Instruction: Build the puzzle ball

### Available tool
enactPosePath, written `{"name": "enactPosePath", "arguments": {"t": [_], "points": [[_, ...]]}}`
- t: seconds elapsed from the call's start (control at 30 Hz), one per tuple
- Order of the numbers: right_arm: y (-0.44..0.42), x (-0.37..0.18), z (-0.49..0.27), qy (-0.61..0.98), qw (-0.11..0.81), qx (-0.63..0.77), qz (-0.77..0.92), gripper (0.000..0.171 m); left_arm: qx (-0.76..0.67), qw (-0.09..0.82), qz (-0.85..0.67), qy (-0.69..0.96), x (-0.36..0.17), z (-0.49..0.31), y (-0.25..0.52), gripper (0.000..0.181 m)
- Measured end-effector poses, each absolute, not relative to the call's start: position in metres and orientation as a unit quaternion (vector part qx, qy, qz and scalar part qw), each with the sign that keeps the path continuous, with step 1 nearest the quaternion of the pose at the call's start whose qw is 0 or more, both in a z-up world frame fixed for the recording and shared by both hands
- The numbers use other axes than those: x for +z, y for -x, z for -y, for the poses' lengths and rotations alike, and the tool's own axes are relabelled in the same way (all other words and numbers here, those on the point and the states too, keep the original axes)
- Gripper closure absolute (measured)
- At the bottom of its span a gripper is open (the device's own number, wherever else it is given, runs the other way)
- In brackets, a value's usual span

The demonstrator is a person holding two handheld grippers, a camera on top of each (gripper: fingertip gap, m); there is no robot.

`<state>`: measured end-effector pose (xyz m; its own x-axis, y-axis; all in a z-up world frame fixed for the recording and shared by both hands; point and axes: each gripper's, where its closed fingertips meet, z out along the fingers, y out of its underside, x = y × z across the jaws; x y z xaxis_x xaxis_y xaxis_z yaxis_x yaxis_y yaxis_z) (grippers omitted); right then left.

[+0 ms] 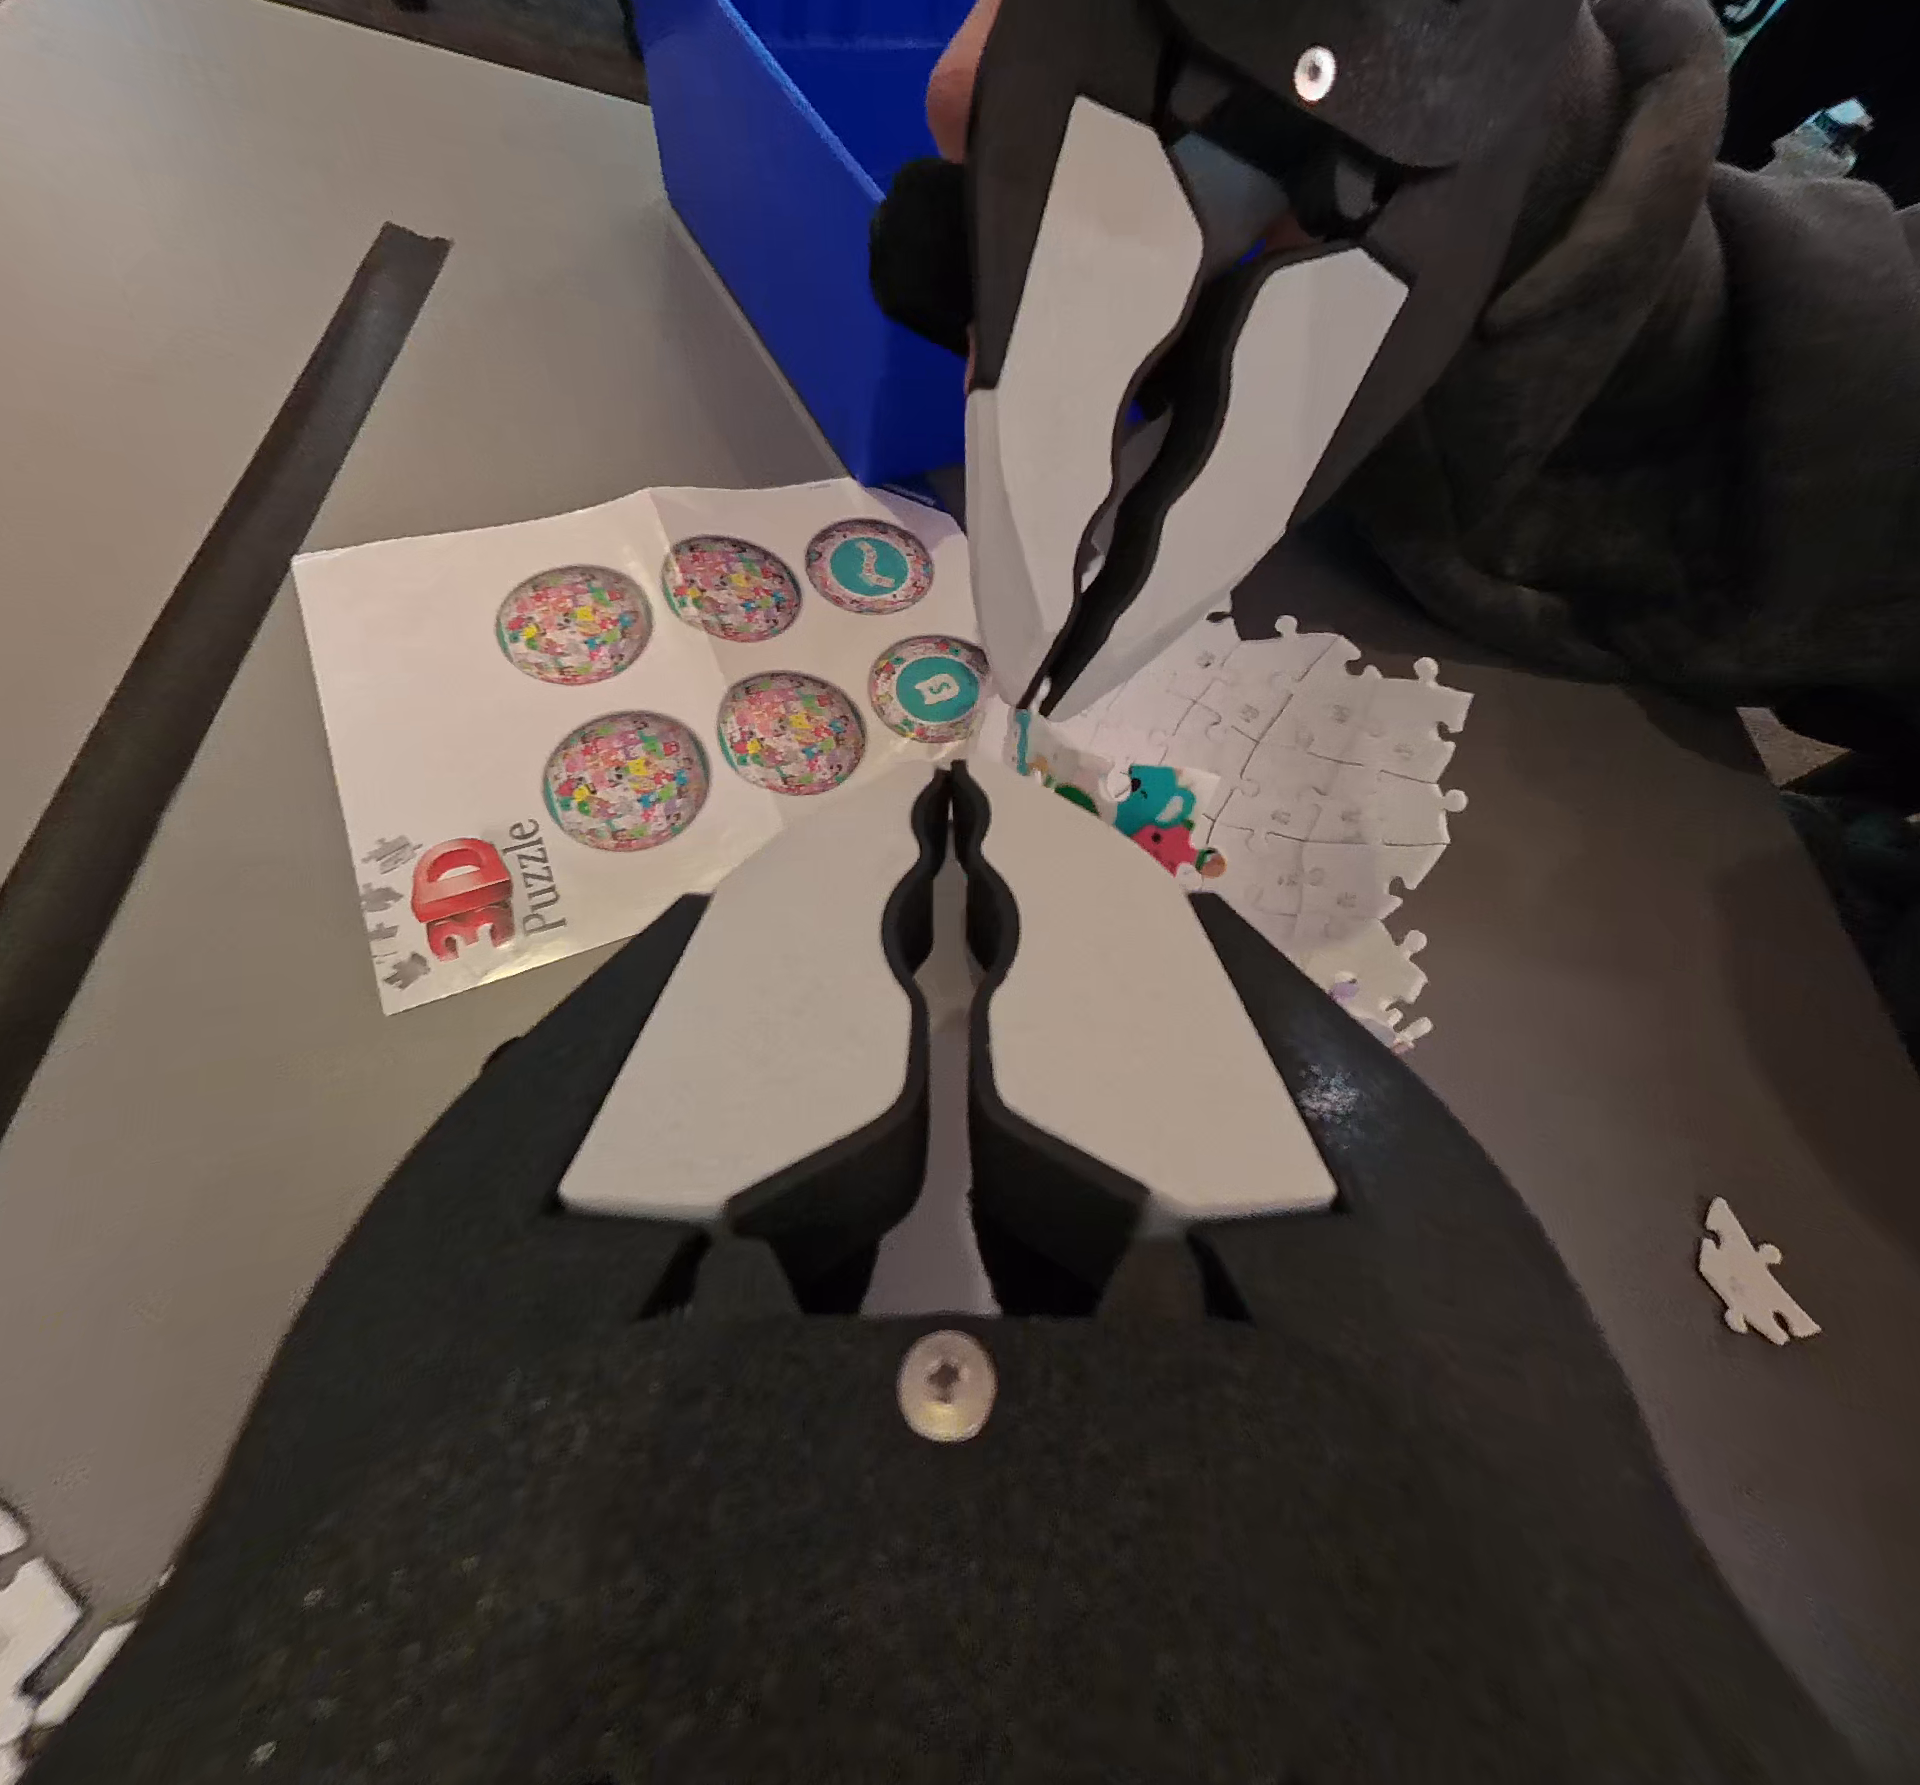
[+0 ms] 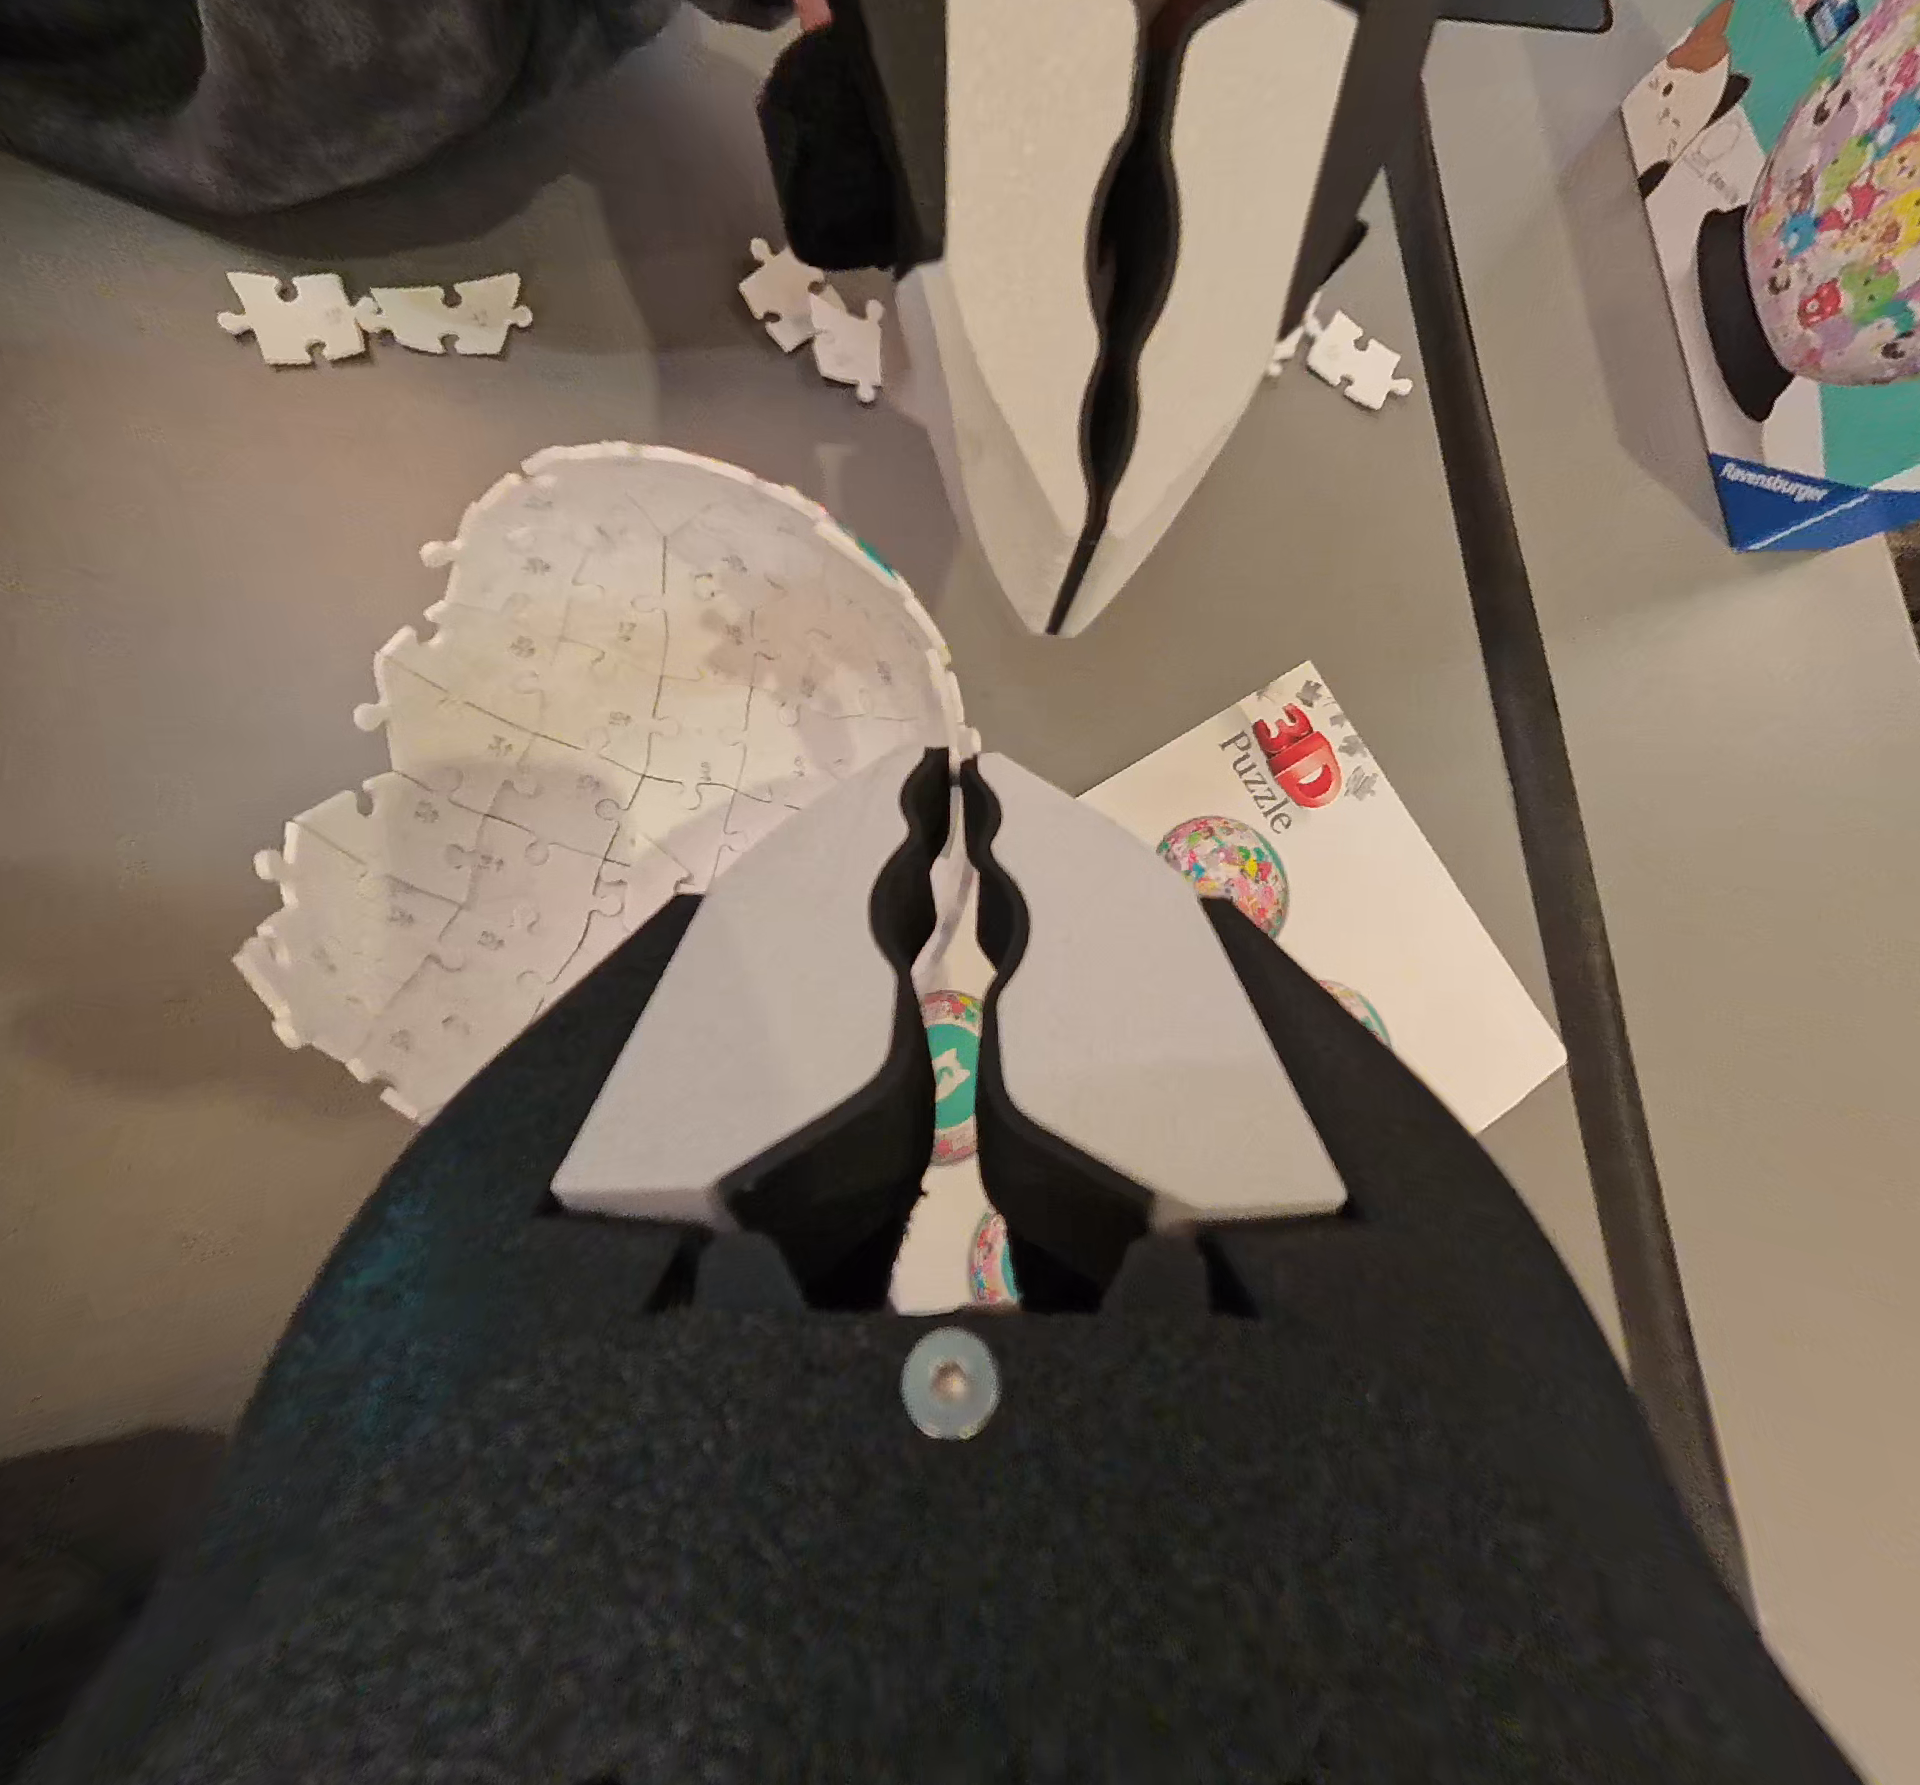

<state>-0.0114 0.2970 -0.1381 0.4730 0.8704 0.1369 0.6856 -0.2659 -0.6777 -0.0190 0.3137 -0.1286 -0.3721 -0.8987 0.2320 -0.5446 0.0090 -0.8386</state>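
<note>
Grey surface (image 2: 156, 509) holds the half-built shell (image 2: 582, 759) — your right hand-held gripper (image 2: 956, 764) pinches its rim, left hand-held gripper (image 1: 951, 779) closed, empty; squeeze harder and joints could pop.

**Desk:** How many grippers?

**Photographer:** Two: the left gripper (image 1: 954, 779) and the right gripper (image 2: 961, 764).

**Desk:** And the puzzle?

**Photographer:** One half-built puzzle shell (image 2: 623, 696). The right wrist view shows five loose pieces (image 2: 291, 317): a joined pair, two touching, and one apart. The left wrist view shows a single piece (image 1: 1756, 1268) lying alone, and more at its lower-left edge, cut off and too few showing to count.

**Desk:** Paper goods?

**Photographer:** One instruction sheet (image 1: 436, 696) printed with six ball pictures, and one puzzle box (image 2: 1808, 208).

**Desk:** Anything else?

**Photographer:** One blue bin (image 1: 790, 125).
</note>
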Motion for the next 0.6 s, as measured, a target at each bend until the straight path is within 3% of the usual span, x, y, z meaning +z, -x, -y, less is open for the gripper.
{"name": "enactPosePath", "arguments": {"t": [0.6], "points": [[0.009, -0.111, -0.282, 0.783, 0.352, 0.135, 0.495, 0.169, -0.484, 0.197, -0.689, 0.502, -0.111, -0.302, 0.021, 0.181]]}}
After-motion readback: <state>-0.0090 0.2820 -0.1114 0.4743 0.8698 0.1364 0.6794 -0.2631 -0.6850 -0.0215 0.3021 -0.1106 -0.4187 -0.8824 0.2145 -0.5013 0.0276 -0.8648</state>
